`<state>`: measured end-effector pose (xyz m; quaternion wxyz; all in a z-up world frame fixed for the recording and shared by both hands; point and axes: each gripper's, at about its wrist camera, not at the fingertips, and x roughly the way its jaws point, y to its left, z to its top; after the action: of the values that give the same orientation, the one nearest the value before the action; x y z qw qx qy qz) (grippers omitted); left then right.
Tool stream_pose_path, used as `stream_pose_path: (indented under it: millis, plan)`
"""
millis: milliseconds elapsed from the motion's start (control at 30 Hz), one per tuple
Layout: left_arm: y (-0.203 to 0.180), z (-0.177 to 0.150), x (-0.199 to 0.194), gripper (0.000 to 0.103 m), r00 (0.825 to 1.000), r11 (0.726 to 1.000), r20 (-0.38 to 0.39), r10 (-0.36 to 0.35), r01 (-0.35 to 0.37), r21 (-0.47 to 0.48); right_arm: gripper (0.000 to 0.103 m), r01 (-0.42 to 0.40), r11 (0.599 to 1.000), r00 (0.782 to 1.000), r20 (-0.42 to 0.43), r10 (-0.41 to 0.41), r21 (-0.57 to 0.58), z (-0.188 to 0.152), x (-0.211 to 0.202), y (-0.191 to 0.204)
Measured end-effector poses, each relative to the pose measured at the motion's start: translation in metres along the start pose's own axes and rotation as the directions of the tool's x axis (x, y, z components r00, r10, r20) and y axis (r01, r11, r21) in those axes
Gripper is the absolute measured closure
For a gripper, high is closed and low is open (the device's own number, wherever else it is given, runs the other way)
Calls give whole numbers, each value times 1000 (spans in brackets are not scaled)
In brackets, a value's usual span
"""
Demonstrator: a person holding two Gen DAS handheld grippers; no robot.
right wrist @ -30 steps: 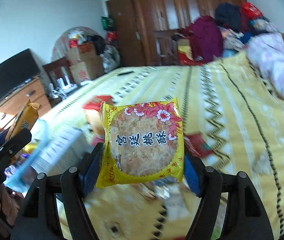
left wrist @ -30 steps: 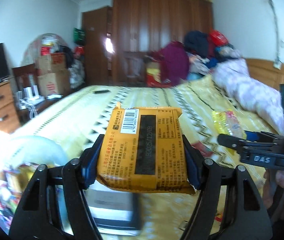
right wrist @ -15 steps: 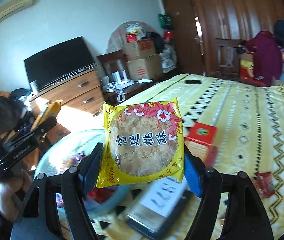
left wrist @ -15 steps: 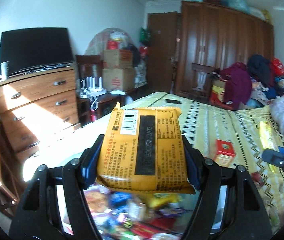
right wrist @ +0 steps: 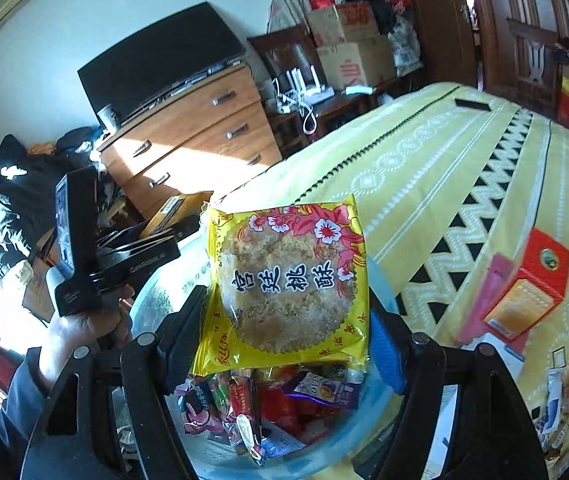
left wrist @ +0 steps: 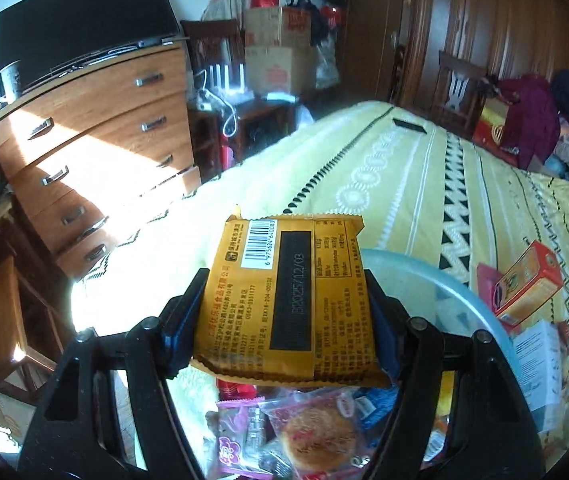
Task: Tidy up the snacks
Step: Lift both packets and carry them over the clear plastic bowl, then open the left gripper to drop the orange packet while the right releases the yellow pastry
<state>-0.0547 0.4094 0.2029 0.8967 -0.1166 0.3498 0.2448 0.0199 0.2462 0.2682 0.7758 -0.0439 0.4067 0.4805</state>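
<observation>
Since one second ago both wrist views have swung away from the wardrobe and the far end of the bed toward the chest of drawers (left wrist: 96, 152) and the near corner of the bedspread (left wrist: 404, 184). The bowl, earlier only a blurred rim at the picture's edge, now sits directly under both grippers.

Left gripper (left wrist: 284, 320): jaws clamped on the orange snack packet (left wrist: 288, 300), barcode side facing the camera, same grip as before. Packet held upright above the bowl's near side.

Right gripper (right wrist: 284, 320): jaws clamped on the yellow pastry packet (right wrist: 288, 280), flower print up, grip unchanged. It hangs over the bowl's middle. The left gripper and the hand (right wrist: 80, 332) carrying it show at the left of the right wrist view, beside the bowl's rim.

Container: translucent blue bowl (right wrist: 156, 300) at the bed's near edge, holding a heap of mixed wrapped snacks (right wrist: 244, 396): a round pastry in clear wrap, pink and red sachets, a purple one.

Outside the bowl, on the bedspread to its right: red-and-orange box (right wrist: 532, 292), a white box just beside the rim, small loose packets.
</observation>
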Motion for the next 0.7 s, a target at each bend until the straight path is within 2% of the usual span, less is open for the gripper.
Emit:
stream_pose_path:
  millis: [300, 700]
  plan:
    - [3, 5, 18, 31, 999, 998, -40, -16, 18, 55, 26, -32, 997, 996, -81, 38, 77, 5, 34, -24]
    - [8, 10, 26, 31, 999, 998, -46, -16, 19, 61, 26, -24, 996, 992, -124, 35, 87, 9, 50, -24]
